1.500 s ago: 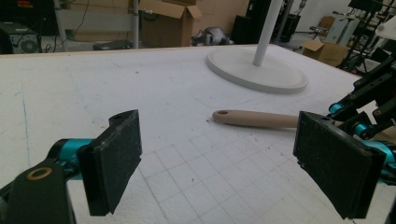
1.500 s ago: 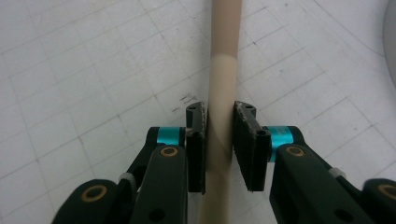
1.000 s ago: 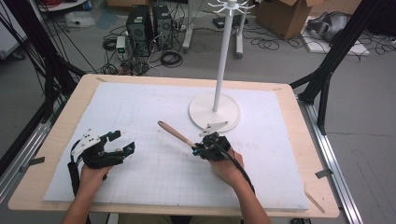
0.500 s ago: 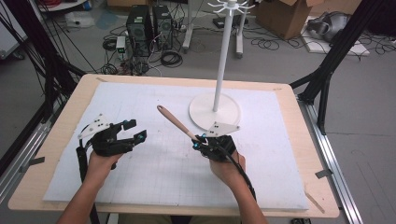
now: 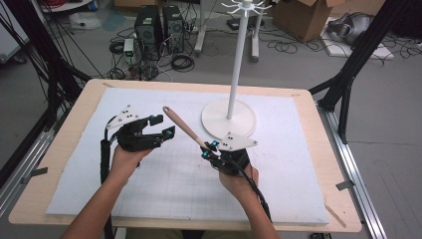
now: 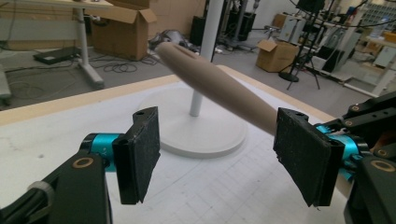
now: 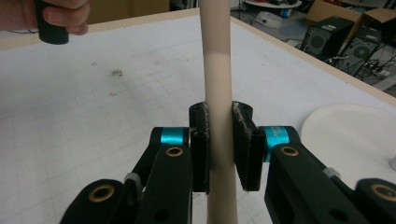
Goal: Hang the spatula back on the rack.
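Right gripper view: R claw (image 7: 219, 140) pads clamp handle (image 7: 217, 70).

the high view looks down and forward from above my side of the table (image 5: 59, 164). my left gripper view sits low and close, facing right toward the white stand (image 6: 205, 126); my right gripper view looks left along the wooden handle (image 7: 218, 70), which both share.
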`<act>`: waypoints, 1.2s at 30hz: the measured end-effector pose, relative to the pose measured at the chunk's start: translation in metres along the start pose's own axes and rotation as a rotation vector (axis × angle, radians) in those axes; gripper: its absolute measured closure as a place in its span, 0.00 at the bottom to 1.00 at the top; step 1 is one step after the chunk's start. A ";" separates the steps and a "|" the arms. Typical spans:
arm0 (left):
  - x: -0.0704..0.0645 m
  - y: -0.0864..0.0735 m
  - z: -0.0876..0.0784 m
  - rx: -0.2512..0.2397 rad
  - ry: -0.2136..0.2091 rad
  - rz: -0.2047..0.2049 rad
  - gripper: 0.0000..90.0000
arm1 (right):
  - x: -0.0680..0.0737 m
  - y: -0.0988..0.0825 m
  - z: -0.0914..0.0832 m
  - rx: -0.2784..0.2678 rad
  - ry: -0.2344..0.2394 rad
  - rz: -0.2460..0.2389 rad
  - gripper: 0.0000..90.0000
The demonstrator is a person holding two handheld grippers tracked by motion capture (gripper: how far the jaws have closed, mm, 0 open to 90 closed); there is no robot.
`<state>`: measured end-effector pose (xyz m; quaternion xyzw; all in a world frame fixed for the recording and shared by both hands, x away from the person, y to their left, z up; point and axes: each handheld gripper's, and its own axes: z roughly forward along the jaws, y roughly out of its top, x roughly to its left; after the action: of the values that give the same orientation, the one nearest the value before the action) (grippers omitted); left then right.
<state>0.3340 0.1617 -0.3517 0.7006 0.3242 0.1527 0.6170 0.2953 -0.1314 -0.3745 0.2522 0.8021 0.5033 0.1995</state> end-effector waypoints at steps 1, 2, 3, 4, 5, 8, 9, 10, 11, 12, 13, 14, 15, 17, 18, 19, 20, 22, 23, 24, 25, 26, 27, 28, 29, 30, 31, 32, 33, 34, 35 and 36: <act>-0.001 0.000 0.002 -0.003 -0.008 -0.004 0.36 | 0.001 0.000 0.000 -0.005 0.001 0.000 0.87; -0.002 0.001 0.003 -0.005 -0.014 -0.006 0.37 | 0.002 0.000 0.001 -0.011 0.004 -0.002 0.87; -0.002 0.001 0.004 -0.004 -0.028 -0.002 0.39 | 0.003 0.000 0.001 -0.019 0.000 0.001 0.87; -0.003 0.001 0.005 -0.007 -0.035 -0.003 0.41 | 0.003 0.000 0.001 -0.029 0.004 -0.004 0.87; -0.004 0.002 0.005 -0.006 -0.042 0.007 0.43 | 0.004 0.001 0.001 -0.036 0.003 -0.004 0.87; -0.007 0.003 0.007 -0.007 -0.057 0.020 0.51 | 0.007 0.002 0.001 -0.041 0.004 -0.010 0.87; -0.008 0.003 0.007 0.001 -0.064 0.023 0.53 | 0.008 0.002 0.002 -0.038 -0.001 -0.012 0.87; -0.009 0.003 0.007 0.001 -0.067 0.026 0.56 | 0.008 0.001 0.002 -0.034 0.001 -0.012 0.87; -0.010 0.003 0.007 -0.003 -0.071 0.027 0.56 | 0.008 0.001 0.002 -0.033 -0.003 -0.016 0.87; -0.011 0.004 0.007 -0.010 -0.077 0.021 0.57 | 0.009 0.001 0.002 -0.038 -0.001 -0.013 0.87; -0.012 0.005 0.007 -0.016 -0.079 0.019 0.58 | 0.009 0.001 0.001 -0.042 -0.008 -0.018 0.87; -0.013 0.006 0.006 -0.018 -0.082 0.019 0.59 | 0.010 0.002 0.001 -0.046 -0.011 -0.020 0.87; -0.014 0.008 0.007 -0.025 -0.081 0.015 0.59 | 0.011 0.003 0.000 -0.048 -0.022 -0.027 0.87; -0.017 0.011 0.008 -0.034 -0.082 0.007 0.57 | 0.012 0.004 -0.001 -0.051 -0.044 -0.044 0.87; -0.018 0.012 0.009 -0.037 -0.080 0.002 0.56 | 0.013 0.005 -0.001 -0.047 -0.055 -0.048 0.87; -0.019 0.013 0.011 -0.041 -0.078 0.001 0.56 | 0.014 0.005 -0.001 -0.046 -0.067 -0.054 0.87; -0.020 0.014 0.012 -0.040 -0.078 0.003 0.57 | 0.014 0.006 -0.001 -0.045 -0.069 -0.049 0.87; -0.020 0.015 0.013 -0.045 -0.088 -0.009 0.59 | 0.014 0.006 -0.001 -0.047 -0.071 -0.050 0.87; -0.020 0.016 0.014 -0.051 -0.093 -0.015 0.60 | 0.014 0.006 -0.002 -0.048 -0.072 -0.052 0.87; -0.020 0.016 0.014 -0.049 -0.099 -0.022 0.61 | 0.014 0.006 -0.002 -0.051 -0.073 -0.049 0.87; -0.021 0.016 0.014 -0.050 -0.106 -0.030 0.62 | 0.014 0.006 -0.003 -0.052 -0.079 -0.054 0.87; -0.021 0.016 0.015 -0.055 -0.111 -0.038 0.62 | 0.015 0.006 -0.003 -0.044 -0.090 -0.065 0.87; -0.021 0.017 0.014 -0.060 -0.118 -0.043 0.63 | 0.015 0.006 -0.003 -0.046 -0.093 -0.071 0.87; -0.022 0.017 0.015 -0.064 -0.121 -0.046 0.64 | 0.016 0.006 -0.004 -0.040 -0.098 -0.066 0.87; -0.023 0.018 0.015 -0.066 -0.123 -0.044 0.64 | 0.016 0.007 -0.004 -0.040 -0.104 -0.075 0.87; -0.024 0.019 0.015 -0.070 -0.126 -0.049 0.63 | 0.017 0.007 -0.004 -0.038 -0.109 -0.073 0.87; -0.024 0.020 0.016 -0.071 -0.128 -0.048 0.62 | 0.017 0.008 -0.004 -0.040 -0.107 -0.075 0.87; -0.025 0.022 0.017 -0.065 -0.125 -0.039 0.62 | 0.018 0.009 -0.004 -0.042 -0.109 -0.079 0.87; -0.026 0.023 0.017 -0.064 -0.122 -0.025 0.64 | 0.019 0.009 -0.004 -0.046 -0.111 -0.083 0.87; -0.026 0.024 0.017 -0.069 -0.130 -0.027 0.67 | 0.020 0.010 -0.004 -0.049 -0.113 -0.088 0.87; -0.026 0.025 0.017 -0.071 -0.137 -0.031 0.68 | 0.020 0.011 -0.004 -0.055 -0.111 -0.088 0.87; -0.027 0.027 0.016 -0.070 -0.139 -0.025 0.69 | 0.020 0.012 -0.005 -0.057 -0.112 -0.087 0.87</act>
<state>0.3313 0.1312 -0.3239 0.6834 0.2837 0.1071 0.6641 0.2785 -0.1183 -0.3633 0.2390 0.7854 0.5017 0.2727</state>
